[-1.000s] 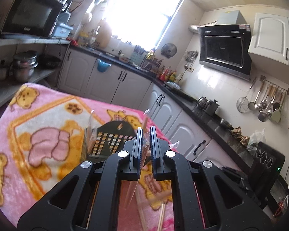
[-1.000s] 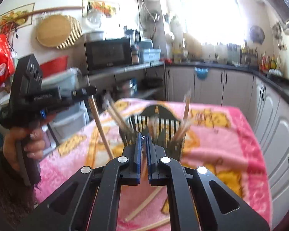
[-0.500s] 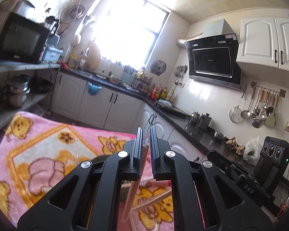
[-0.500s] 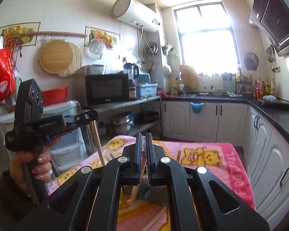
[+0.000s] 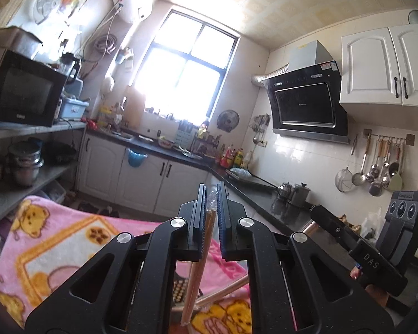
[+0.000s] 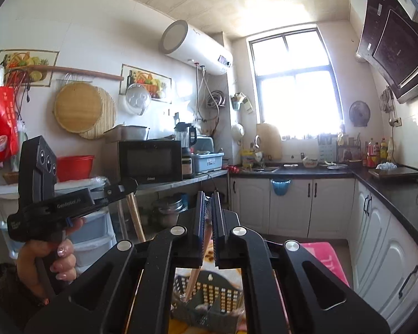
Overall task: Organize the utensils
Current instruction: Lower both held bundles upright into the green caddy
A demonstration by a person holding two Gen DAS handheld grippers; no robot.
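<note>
My left gripper (image 5: 211,192) is shut on a pair of wooden chopsticks (image 5: 199,261) in a clear wrapper, which hang down and to the left from the jaws. Below them lies the dark slotted utensil basket (image 5: 181,288) on the pink blanket (image 5: 55,245). In the right wrist view my right gripper (image 6: 208,198) is shut on another wrapped pair of chopsticks (image 6: 195,274) that hangs over the basket (image 6: 209,302). Each view shows the other gripper held level in a hand (image 6: 48,258), well above the table.
White cabinets (image 6: 292,206) under a dark counter (image 5: 253,192) run along the far and right walls. On the left stands a shelf with a microwave (image 6: 149,161) and pots (image 5: 25,158). Another wooden stick (image 5: 225,289) lies slanted by the basket.
Both grippers have risen with their chopsticks still clamped. The basket and blanket have dropped low in both views, and more of the kitchen walls and ceiling shows.
</note>
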